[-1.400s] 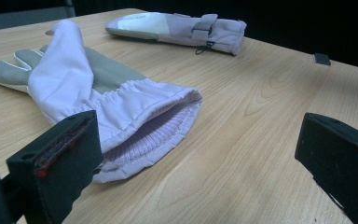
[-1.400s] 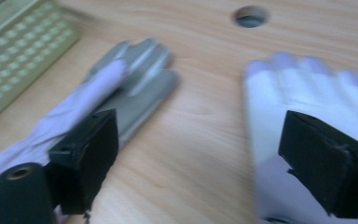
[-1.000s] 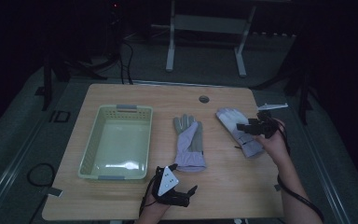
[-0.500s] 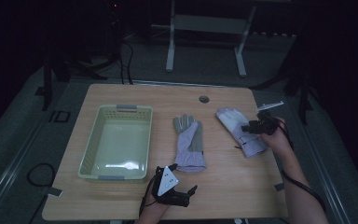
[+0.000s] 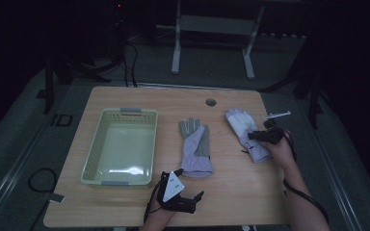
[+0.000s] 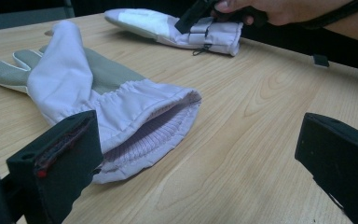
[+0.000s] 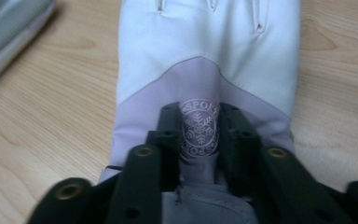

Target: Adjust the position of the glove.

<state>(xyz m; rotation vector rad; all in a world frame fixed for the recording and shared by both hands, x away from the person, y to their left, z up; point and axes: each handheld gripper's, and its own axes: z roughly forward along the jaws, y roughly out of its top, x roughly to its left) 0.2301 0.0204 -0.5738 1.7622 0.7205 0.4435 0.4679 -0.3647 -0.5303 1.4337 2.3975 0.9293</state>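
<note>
Two pale lilac-and-white gloves lie on the wooden table (image 5: 250, 192). The middle glove (image 5: 196, 147) (image 6: 98, 93) lies flat with its grey palm side showing and its cuff toward me. My left gripper (image 5: 192, 199) (image 6: 196, 158) rests near the front edge just short of that cuff, jaws wide open with nothing between them. The right glove (image 5: 243, 130) (image 7: 205, 46) lies at the right, fingers pointing away. My right gripper (image 5: 256, 136) (image 7: 199, 114) is shut on a fold of its back, pinching the round snowflake logo near the cuff.
A pale green plastic basket (image 5: 92, 154) stands empty on the left half of the table. A small round cable hole (image 5: 211, 102) sits near the far edge. A metal stand (image 5: 212, 29) is on the floor beyond the table.
My right hand and gripper have shifted slightly toward the near edge over the right glove's cuff. The left gripper and the middle glove have not moved.
</note>
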